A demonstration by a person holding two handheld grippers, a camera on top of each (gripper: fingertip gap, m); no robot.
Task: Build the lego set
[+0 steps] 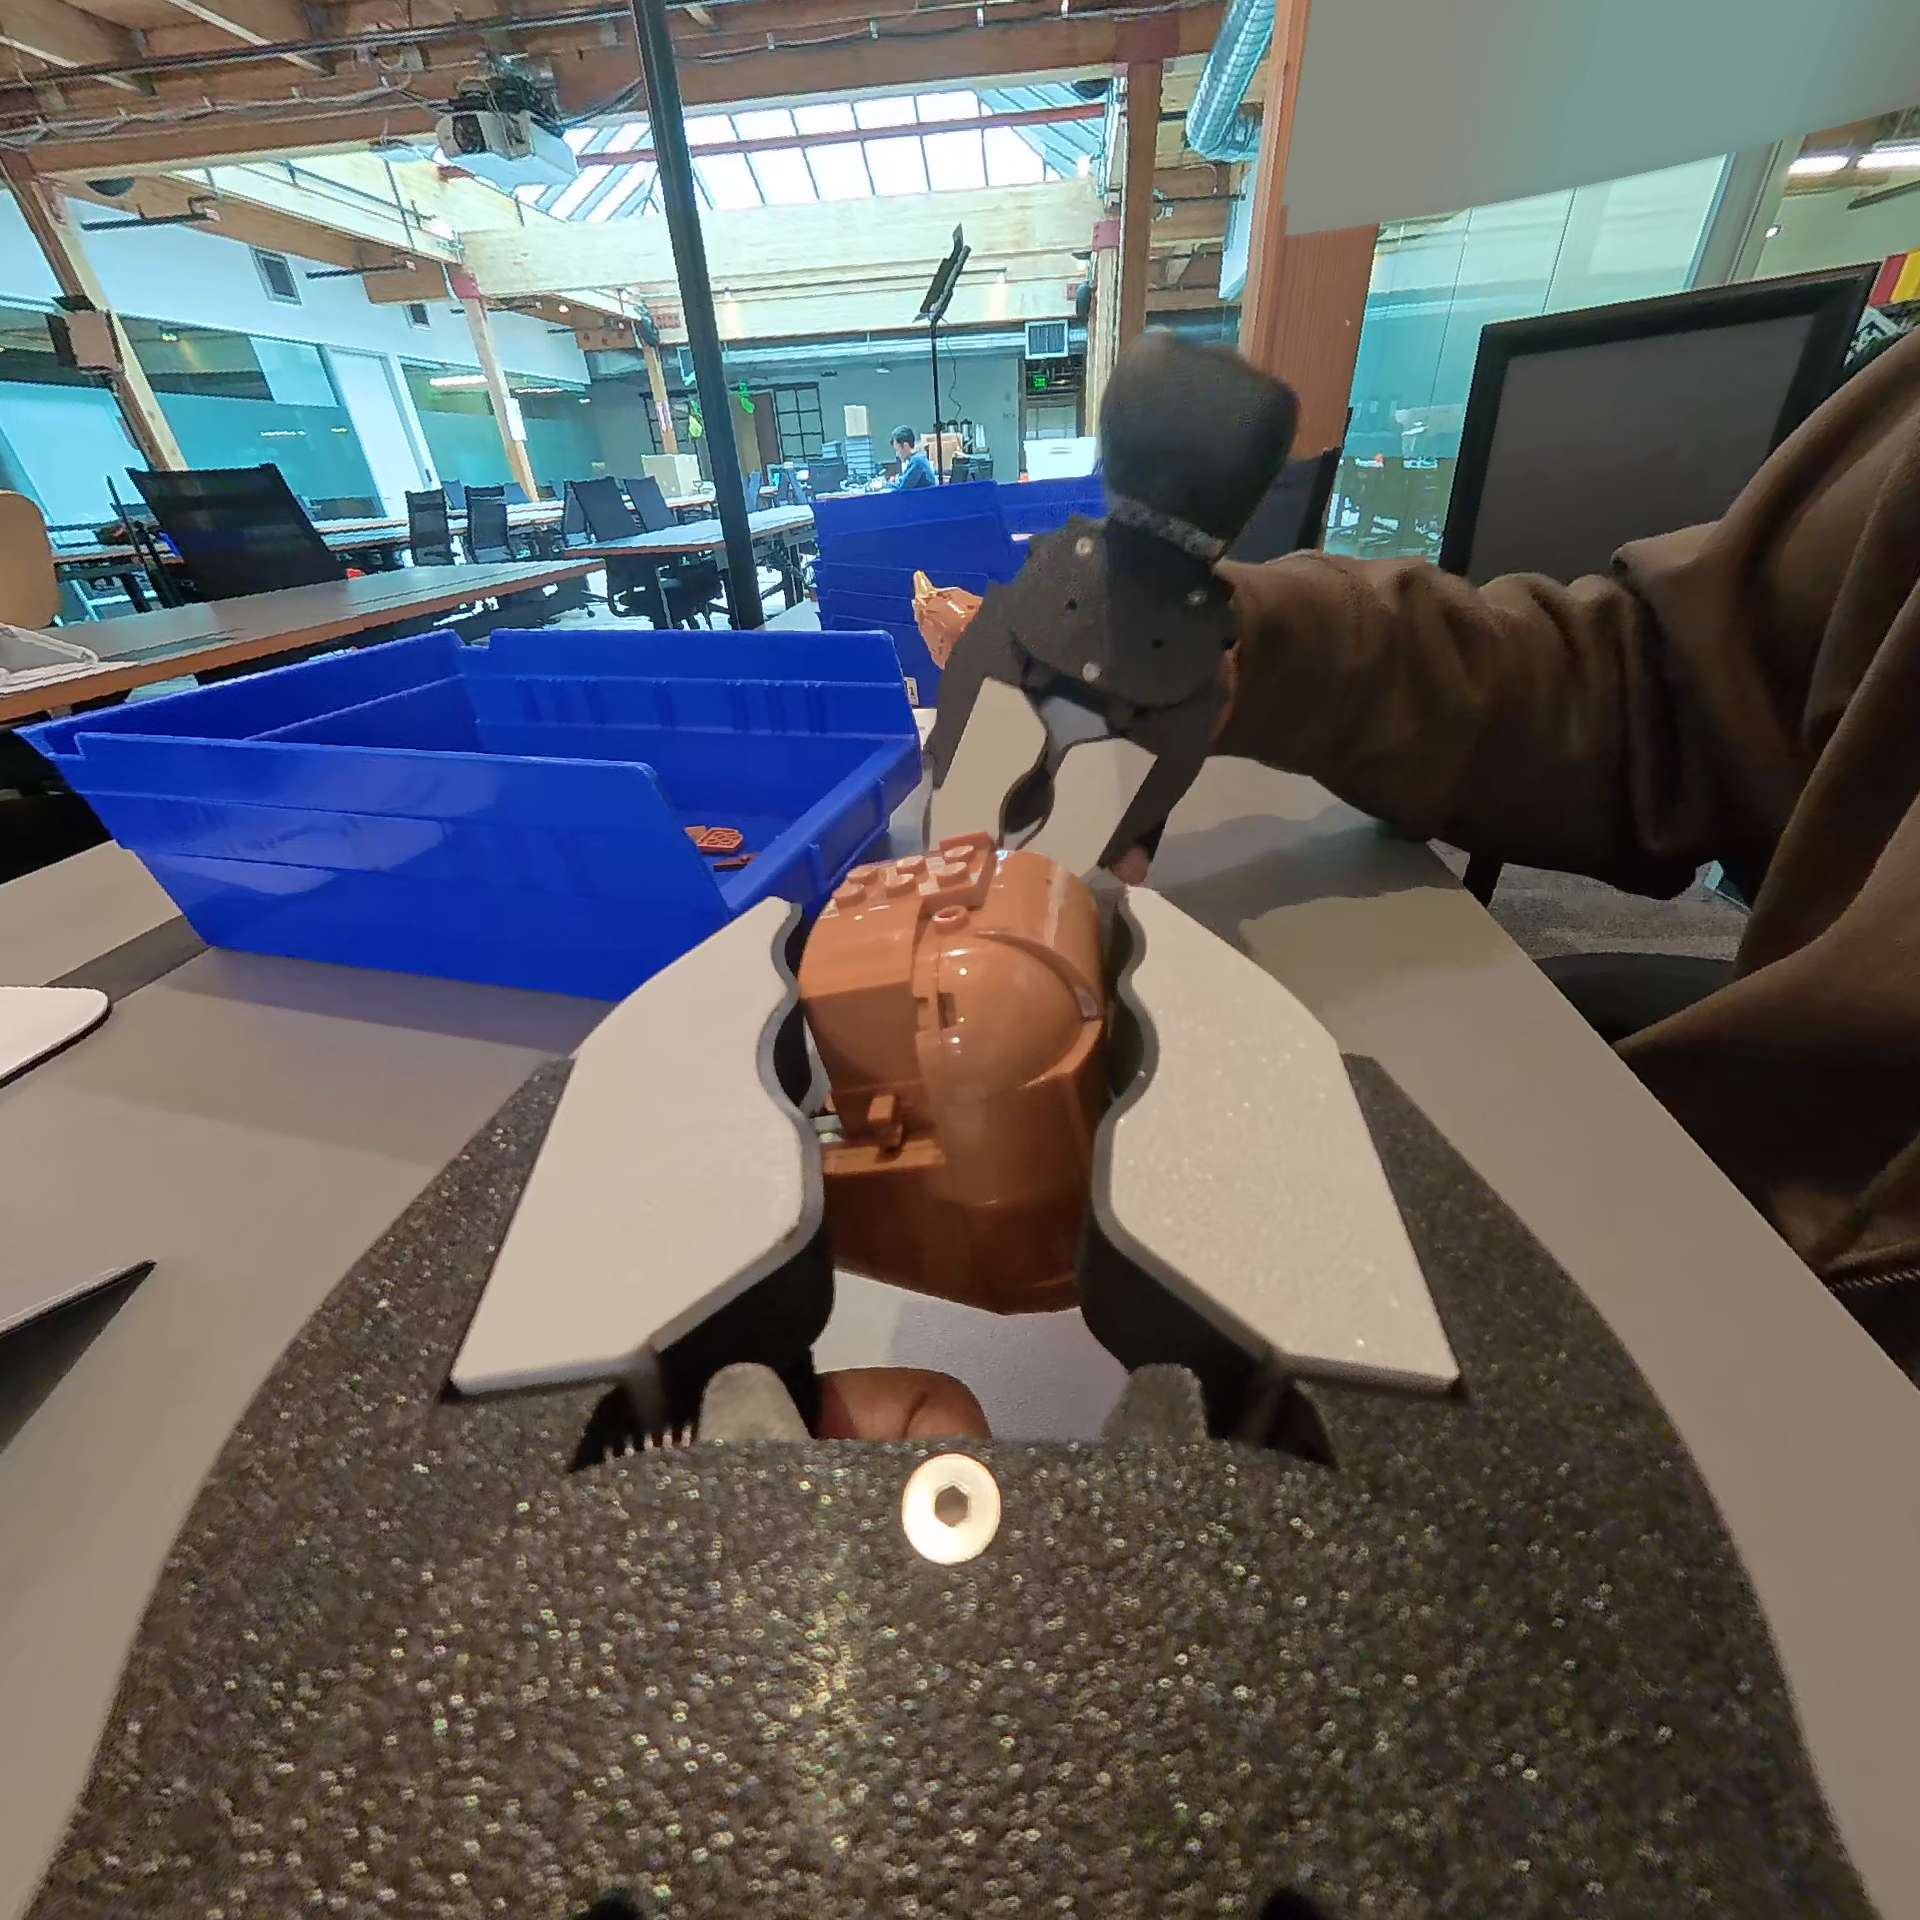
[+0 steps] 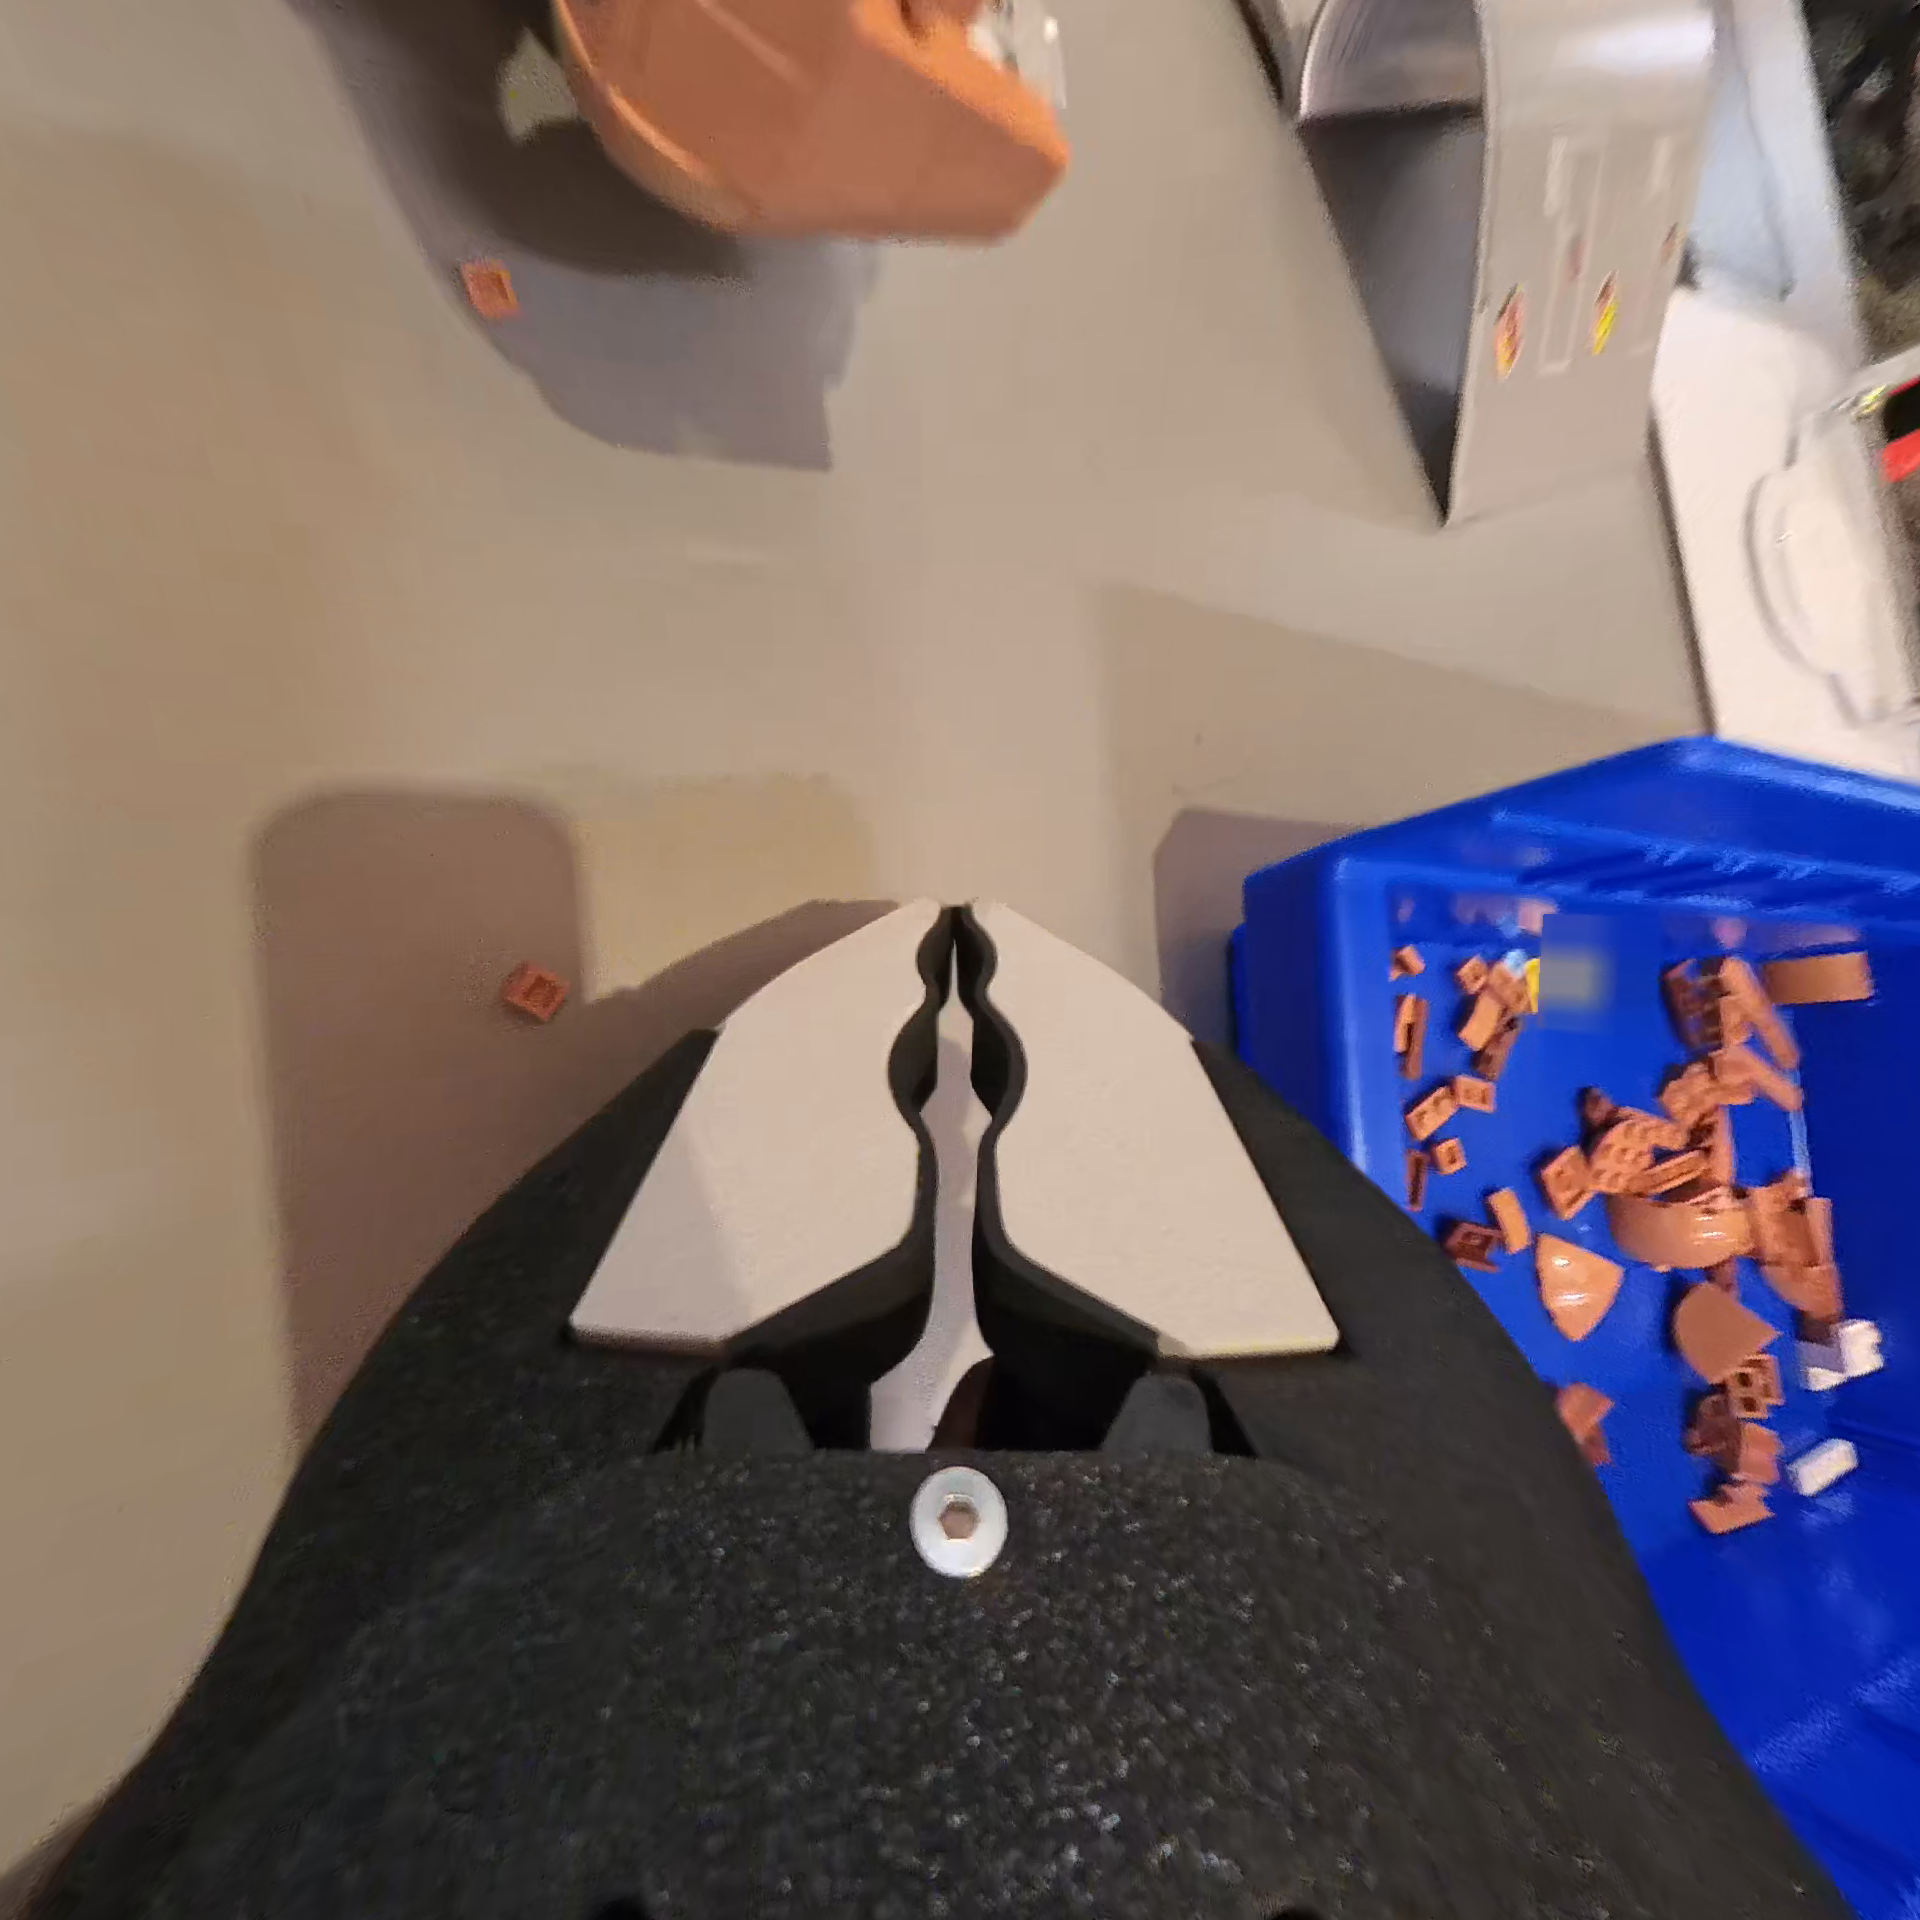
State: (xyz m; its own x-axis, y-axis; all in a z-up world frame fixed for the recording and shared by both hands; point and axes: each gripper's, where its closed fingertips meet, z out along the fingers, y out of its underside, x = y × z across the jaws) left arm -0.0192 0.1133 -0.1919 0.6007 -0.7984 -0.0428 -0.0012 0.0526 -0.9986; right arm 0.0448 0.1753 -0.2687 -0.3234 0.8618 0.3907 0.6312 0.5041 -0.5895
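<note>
My left gripper (image 1: 958,935) is shut on a glossy brown lego body (image 1: 977,1091) and holds it off the grey table (image 1: 312,1091). A brown studded plate (image 1: 935,868) lies on top of the body. My right gripper (image 2: 956,914) is shut, and nothing shows between its pads. In the left wrist view the right gripper (image 1: 1023,821) hangs just behind the body, with its tips near the plate. In the right wrist view the body (image 2: 810,114) shows at the top edge, above its shadow.
A blue bin (image 2: 1351,1039) of loose brown pieces (image 2: 1662,1195) stands at the right; it also shows in the left wrist view (image 1: 416,831). Two small brown tiles (image 2: 535,989) (image 2: 488,289) lie on the table. A person's brown sleeve (image 1: 1558,707) and a monitor (image 1: 1642,436) are at the right. Left tips to right tips: about 12 cm.
</note>
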